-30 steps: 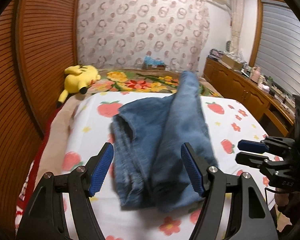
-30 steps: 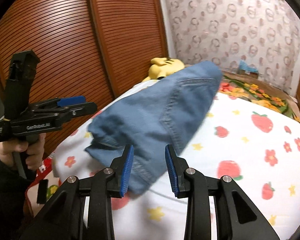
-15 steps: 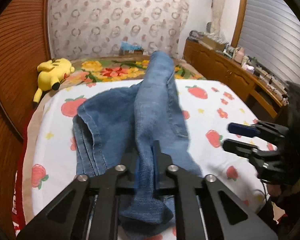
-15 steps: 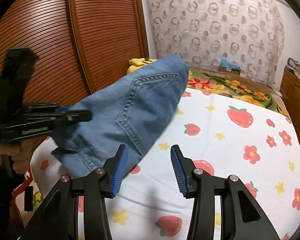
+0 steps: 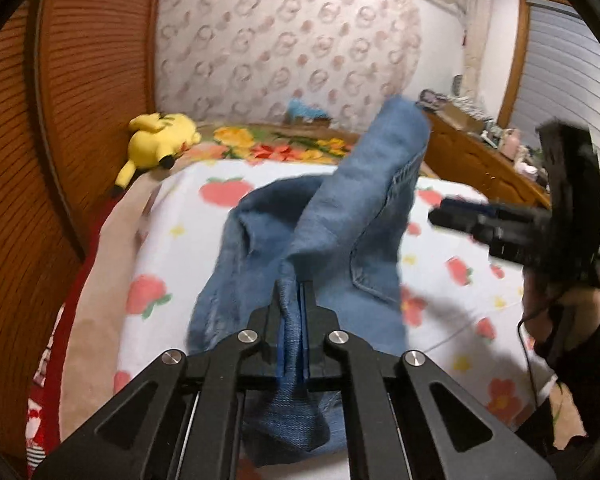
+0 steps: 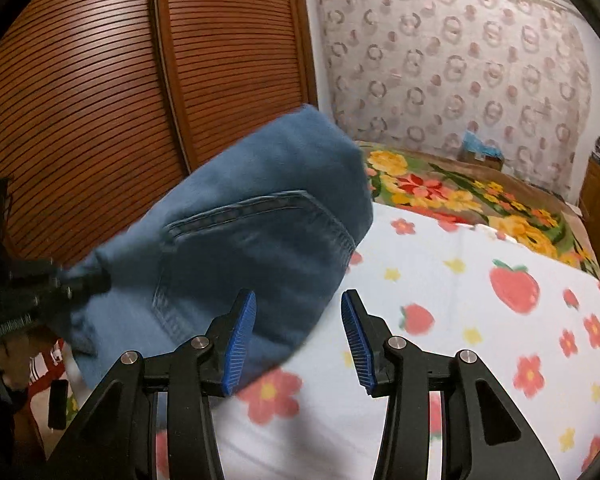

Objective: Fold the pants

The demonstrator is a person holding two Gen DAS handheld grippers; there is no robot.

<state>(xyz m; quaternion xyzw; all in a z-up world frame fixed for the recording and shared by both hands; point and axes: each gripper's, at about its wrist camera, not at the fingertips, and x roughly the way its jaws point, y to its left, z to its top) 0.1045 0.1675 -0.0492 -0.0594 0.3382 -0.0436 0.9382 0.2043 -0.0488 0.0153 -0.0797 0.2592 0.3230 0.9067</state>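
1. The left gripper [image 5: 294, 308], a black two-finger tool with blue pads, has its jaws pinched together on a fold of the blue denim pants [image 5: 340, 232]; cloth passes between the fingers and hangs below them at 6 o'clock in the left wrist view.
2. From that pinch the pants rise toward 12 o'clock as a tall, lifted ridge, with a stitched back pocket on its right face; the rest of the garment slumps at 10 o'clock onto the white bedsheet printed with strawberries and flowers [image 5: 172, 216].
3. The right gripper [image 6: 298, 334], also black with ribbed blue pads, stands partly spread with nothing between its pads; the sheet [image 6: 460, 320] shows through the gap.
4. In the right wrist view the pants [image 6: 260, 248] fill the area from 9 to 11 o'clock, blurred, the pocket seam facing the camera, and their lower edge sits just behind the left-hand pad.
5. The right gripper also appears at 3 o'clock in the left wrist view [image 5: 452, 216], held by a hand [image 5: 572, 312], apart from the denim.
6. A yellow plush toy [image 5: 160, 140] lies at 10 o'clock near the brown slatted wooden doors [image 5: 60, 120].
7. A floral blanket in yellow, red and green [image 6: 460, 196] lies beyond the sheet at 1 o'clock.
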